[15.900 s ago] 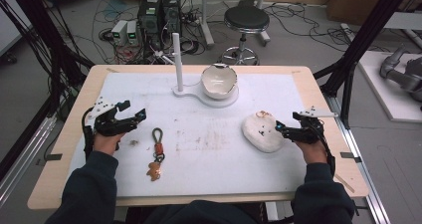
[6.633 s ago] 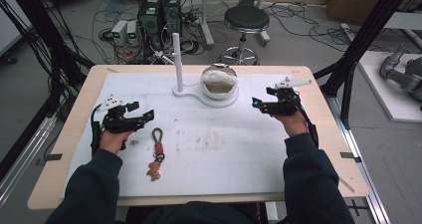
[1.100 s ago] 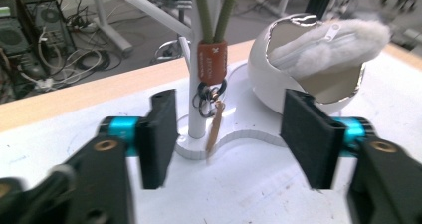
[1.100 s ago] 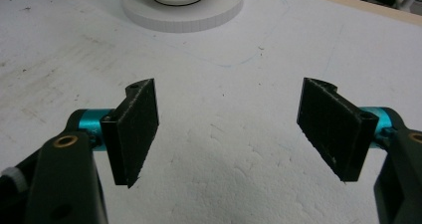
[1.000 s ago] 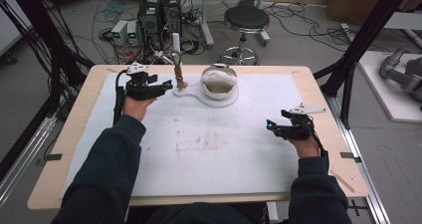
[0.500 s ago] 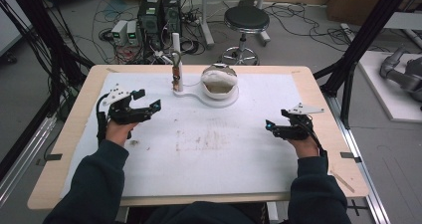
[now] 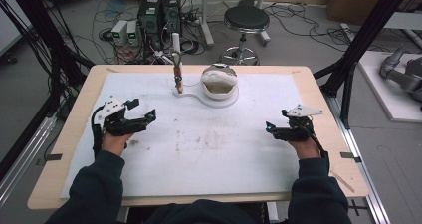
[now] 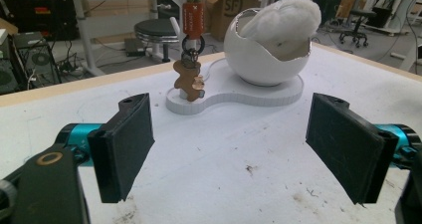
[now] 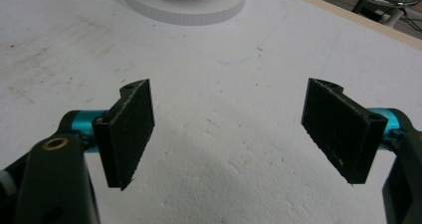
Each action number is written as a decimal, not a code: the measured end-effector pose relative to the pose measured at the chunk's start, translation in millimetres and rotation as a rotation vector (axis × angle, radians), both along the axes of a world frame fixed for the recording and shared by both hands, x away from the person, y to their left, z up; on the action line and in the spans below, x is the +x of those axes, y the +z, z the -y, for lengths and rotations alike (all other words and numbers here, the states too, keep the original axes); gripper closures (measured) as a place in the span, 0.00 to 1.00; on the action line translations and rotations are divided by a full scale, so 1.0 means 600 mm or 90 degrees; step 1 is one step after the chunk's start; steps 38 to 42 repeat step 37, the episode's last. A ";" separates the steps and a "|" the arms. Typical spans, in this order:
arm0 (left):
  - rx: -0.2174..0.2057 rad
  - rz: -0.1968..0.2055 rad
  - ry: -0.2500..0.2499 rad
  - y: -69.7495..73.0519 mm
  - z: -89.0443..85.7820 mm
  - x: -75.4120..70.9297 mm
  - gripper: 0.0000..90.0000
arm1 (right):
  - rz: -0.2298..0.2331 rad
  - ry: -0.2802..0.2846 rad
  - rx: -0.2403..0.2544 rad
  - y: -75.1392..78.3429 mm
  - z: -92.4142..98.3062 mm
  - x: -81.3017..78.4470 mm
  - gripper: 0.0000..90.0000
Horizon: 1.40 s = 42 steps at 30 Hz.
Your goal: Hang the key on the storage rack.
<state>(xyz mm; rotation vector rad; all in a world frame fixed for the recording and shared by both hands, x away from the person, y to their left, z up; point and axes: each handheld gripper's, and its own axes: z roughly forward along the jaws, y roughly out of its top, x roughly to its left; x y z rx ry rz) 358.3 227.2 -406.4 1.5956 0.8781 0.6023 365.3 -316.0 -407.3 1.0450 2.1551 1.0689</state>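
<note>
Both pairs of fingers are spread wide with nothing between them. On our left gripper [image 7: 142, 118] the fingers [image 8: 124, 144] have just been opening, and the left gripper view shows only bare white mat between the two black pads. Our right gripper [image 7: 272, 129] has likewise just been opening, and in the right gripper view its fingers [image 9: 130, 129] frame empty mat as well. We hold the left gripper over the left part of the bench [image 7: 318, 92] and the right one near the right edge, the two well apart.

Ahead of our left gripper hangs the keychain [image 8: 190, 59]: an orange tag, a dark ring and a small brown figure, slung on the upright post [image 7: 176, 47] at the far middle of the bench. The brown figure hangs down to the white base [image 8: 234, 92]; we think it touches the base, though we cannot be sure from this angle. On the wider end of that base sits the white bowl [image 8: 263, 62], just beside the post, with a white fluffy thing [image 8: 283, 17] resting in its opening.

Beyond the far edge stands a round stool [image 7: 246, 20] on the floor.
</note>
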 end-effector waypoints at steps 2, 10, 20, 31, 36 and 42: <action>-0.003 -0.002 -0.001 -0.002 -0.003 -0.003 0.21 | -0.001 -0.001 0.004 0.000 0.000 0.000 0.24; 0.002 -0.008 -0.012 -0.008 -0.001 -0.003 0.21 | -0.008 -0.011 0.015 0.000 0.004 0.000 0.24; -0.001 -0.015 0.000 -0.010 -0.008 -0.001 0.21 | -0.005 -0.019 0.023 0.004 0.005 -0.007 0.24; 0.002 -0.020 0.004 -0.011 -0.009 0.000 0.21 | -0.009 -0.016 0.023 0.000 0.007 -0.003 0.24; -0.002 -0.021 0.006 -0.012 -0.009 0.001 0.22 | -0.011 -0.018 0.028 0.000 0.007 -0.003 0.24; -0.003 -0.022 0.006 -0.012 -0.009 0.002 0.22 | -0.011 -0.017 0.026 0.000 0.008 -0.002 0.24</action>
